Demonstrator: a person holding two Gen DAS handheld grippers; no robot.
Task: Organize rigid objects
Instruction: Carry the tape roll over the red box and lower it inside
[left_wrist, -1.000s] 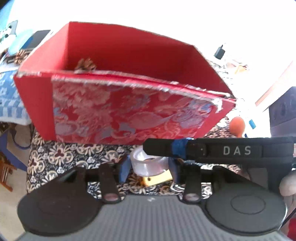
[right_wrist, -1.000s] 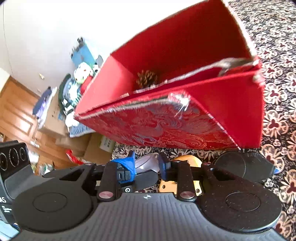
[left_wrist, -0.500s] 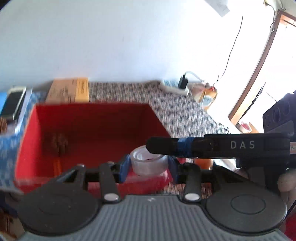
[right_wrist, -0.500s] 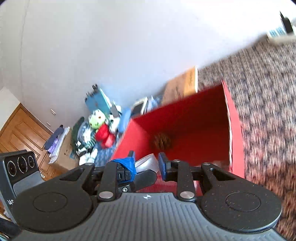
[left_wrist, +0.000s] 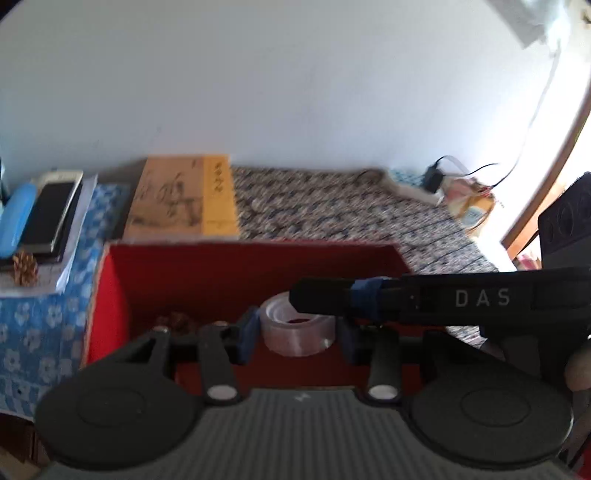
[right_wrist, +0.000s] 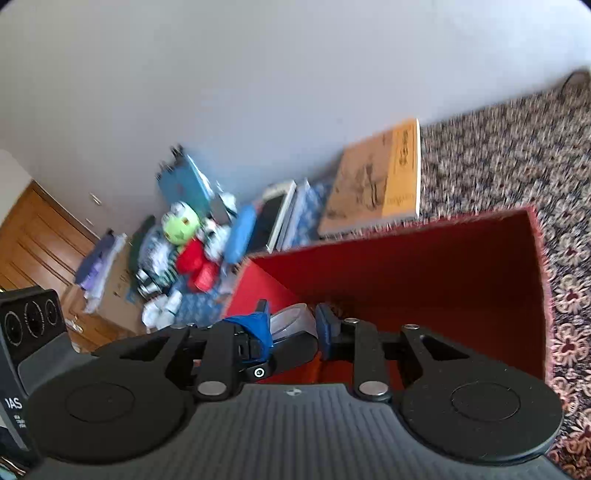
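A clear tape roll (left_wrist: 295, 334) hangs over the open red box (left_wrist: 110, 295), and my left gripper (left_wrist: 297, 332) is shut on it, one blue pad on each side. My right gripper (left_wrist: 300, 295) reaches in from the right, its black finger lying across the roll's far rim. In the right wrist view the tape roll (right_wrist: 291, 314) sits between the blue pads of the right gripper (right_wrist: 291, 325), which is shut on it, with the left gripper's black finger (right_wrist: 295, 341) just below. A pine cone (left_wrist: 177, 321) lies inside the box, whose red inner wall (right_wrist: 406, 266) fills that view.
Behind the box a yellow-brown flat box (left_wrist: 181, 199) lies on the floral cloth (left_wrist: 332, 214). To the left are a phone (left_wrist: 51, 210) and a second pine cone (left_wrist: 25, 262) on blue cloth. A power strip (left_wrist: 417, 184) lies far right. Toys (right_wrist: 184, 240) are piled by the wall.
Both grippers have risen together with the tape roll, from low in front of the box's patterned front wall to above its open top. The inside of the box now shows below the roll.
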